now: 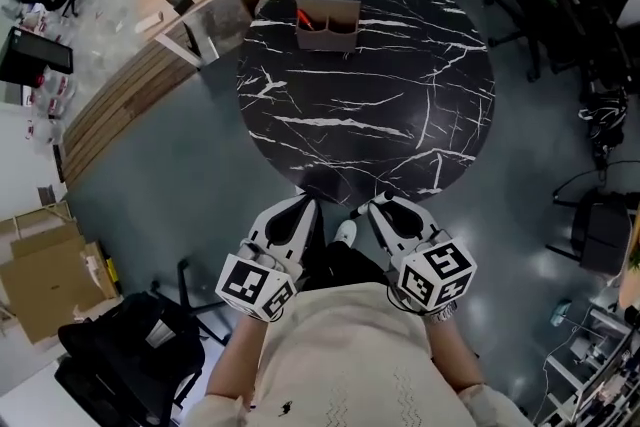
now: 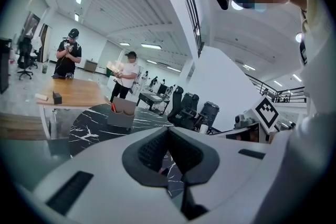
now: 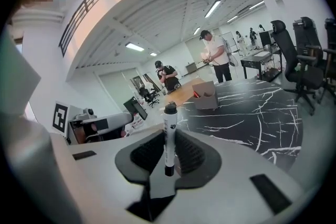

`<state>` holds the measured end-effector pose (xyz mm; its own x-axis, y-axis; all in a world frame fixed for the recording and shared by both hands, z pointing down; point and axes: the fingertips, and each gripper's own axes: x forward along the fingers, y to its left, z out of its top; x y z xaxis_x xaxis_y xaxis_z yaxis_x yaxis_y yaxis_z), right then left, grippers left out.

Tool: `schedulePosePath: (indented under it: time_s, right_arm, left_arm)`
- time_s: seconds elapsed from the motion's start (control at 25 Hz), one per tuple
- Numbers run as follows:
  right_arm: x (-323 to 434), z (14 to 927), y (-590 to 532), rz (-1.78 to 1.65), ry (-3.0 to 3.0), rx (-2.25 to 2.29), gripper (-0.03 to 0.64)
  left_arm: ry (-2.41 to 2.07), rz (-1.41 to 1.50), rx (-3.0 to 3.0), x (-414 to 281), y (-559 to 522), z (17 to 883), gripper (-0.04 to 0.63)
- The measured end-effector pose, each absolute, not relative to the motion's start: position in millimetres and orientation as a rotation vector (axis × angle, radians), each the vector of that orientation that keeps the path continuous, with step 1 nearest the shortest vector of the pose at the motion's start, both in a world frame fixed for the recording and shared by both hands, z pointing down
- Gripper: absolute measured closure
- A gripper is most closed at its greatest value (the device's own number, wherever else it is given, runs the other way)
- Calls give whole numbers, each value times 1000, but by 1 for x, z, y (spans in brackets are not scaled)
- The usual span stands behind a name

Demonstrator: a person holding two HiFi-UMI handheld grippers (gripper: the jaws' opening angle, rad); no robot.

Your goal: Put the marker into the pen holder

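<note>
While our right tongs (image 3: 169,139) pinch the marker (image 3: 169,122) upright, our left tongs (image 2: 168,135) are pressed together, and the pen holder (image 1: 327,27) sits far across the desk (image 1: 380,115).

Pen holder (image 1: 327,25) on marble table (image 1: 366,105)

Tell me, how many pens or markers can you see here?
2. A marker is clamped in the right gripper; a red pen stands in the pen holder on the table. More may be hidden inside it.
</note>
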<state>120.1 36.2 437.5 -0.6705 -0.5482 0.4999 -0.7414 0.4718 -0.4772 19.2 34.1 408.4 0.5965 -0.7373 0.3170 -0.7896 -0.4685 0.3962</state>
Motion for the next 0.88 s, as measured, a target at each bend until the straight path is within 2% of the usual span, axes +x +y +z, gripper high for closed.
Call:
schedulePosePath:
  time_s: [0.44, 0.88]
  right_arm:
    - [76, 458, -39, 1050, -2344, 1165, 537]
    - [24, 465, -137, 1070, -2281, 1238, 537]
  left_arm:
    - [-1039, 260, 2408, -10, -57, 435, 588]
    - [-936, 251, 2382, -58, -161, 449, 588]
